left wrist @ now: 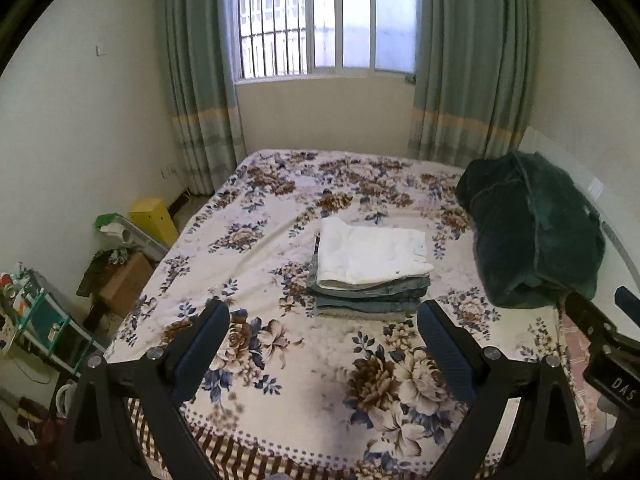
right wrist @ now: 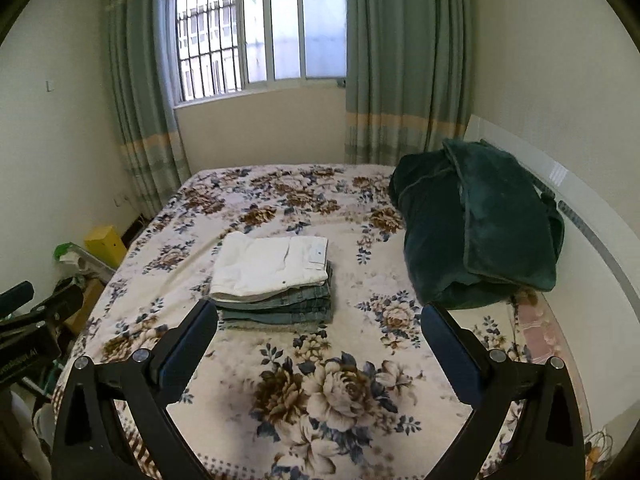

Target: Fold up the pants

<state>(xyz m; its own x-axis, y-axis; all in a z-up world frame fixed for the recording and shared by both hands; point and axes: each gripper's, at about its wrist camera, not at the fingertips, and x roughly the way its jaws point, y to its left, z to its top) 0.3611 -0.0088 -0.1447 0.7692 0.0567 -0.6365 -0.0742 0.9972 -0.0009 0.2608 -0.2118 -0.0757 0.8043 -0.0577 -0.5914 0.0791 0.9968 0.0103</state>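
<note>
On the bed (left wrist: 280, 360), at 12 o'clock from both spread, empty tools, the folded white pants (left wrist: 372, 256) are stacked on a pile of jeans (left wrist: 368, 300). If the left hand-held gripper (left wrist: 323, 320) or right hand-held gripper (right wrist: 319, 320) bumps it, the pile could be tipped.

1. The letters "DAS" are read in pale print on a black block of the right gripper (left wrist: 612, 384), seen in the left wrist view beyond the right edge of the bed (left wrist: 280, 412); the lettering is cut off by the frame, so the full word cannot be told.
2. Pale lettering ending in "AI" is seen on the black body of the left gripper (right wrist: 24, 354) in the right wrist view, off the bed's left edge; the letters before it are too blurred to be made out.
</note>
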